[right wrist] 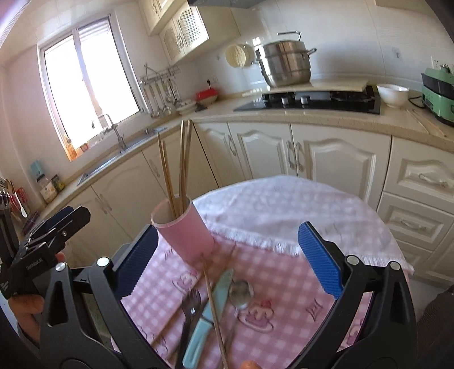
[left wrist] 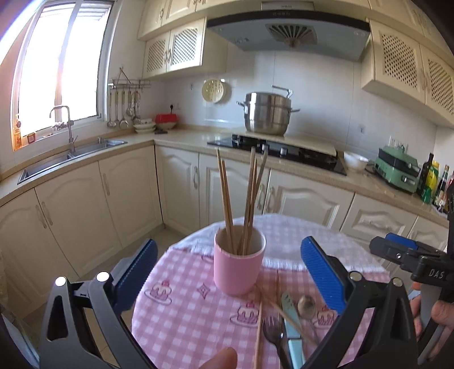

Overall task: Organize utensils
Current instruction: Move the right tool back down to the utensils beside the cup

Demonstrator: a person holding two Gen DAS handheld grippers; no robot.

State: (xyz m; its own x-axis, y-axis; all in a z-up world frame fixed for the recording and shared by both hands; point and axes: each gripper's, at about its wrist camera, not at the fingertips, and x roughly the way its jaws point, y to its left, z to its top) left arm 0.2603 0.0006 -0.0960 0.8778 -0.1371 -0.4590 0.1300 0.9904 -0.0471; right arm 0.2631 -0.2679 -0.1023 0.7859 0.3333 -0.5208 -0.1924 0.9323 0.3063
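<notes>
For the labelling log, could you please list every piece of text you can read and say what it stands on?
"DAS": white letters on the right gripper body.
Left gripper body: small white print, too blurred.
Range hood panel: too small.
Bottles on the counter: labels unreadable.

We find the cup [left wrist: 239, 262] on the table [left wrist: 181, 320], chopsticks [left wrist: 241, 198] standing inside; fork [left wrist: 272, 332], knife [left wrist: 290, 320] and spoon [left wrist: 307, 308] lie before it (side by side).
</notes>
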